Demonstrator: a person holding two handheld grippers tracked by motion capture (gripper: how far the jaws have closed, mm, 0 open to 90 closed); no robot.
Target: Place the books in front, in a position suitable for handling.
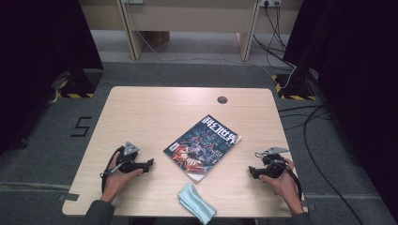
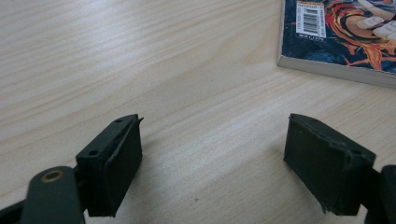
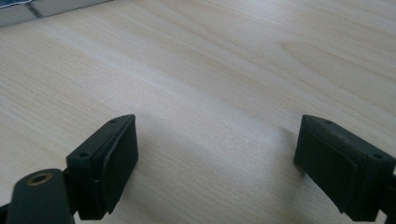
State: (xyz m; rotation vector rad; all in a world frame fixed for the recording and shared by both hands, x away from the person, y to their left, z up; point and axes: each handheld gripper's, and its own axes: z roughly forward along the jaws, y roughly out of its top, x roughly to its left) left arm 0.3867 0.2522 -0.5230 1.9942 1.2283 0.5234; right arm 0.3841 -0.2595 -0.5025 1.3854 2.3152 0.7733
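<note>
A magazine (image 1: 202, 146) with a dark, colourful cover lies at an angle in the middle of the wooden table (image 1: 150, 112). A light blue folded cloth (image 1: 196, 202) lies near the front edge, just below the magazine. My left gripper (image 1: 149, 164) rests on the table to the left of the magazine, open, with bare wood between its jaws (image 2: 212, 140). The magazine's barcode corner (image 2: 336, 37) shows at the upper right of the left gripper view. My right gripper (image 1: 251, 171) rests to the right of the magazine, open and holding nothing (image 3: 217, 140). The magazine's page edge (image 3: 42, 10) sits at the upper left there.
A small round grommet (image 1: 222, 100) sits near the table's far edge. Cables (image 1: 305, 122) run over the grey floor to the right. A wooden frame (image 1: 187, 23) stands behind the table, and dark curtains hang on both sides.
</note>
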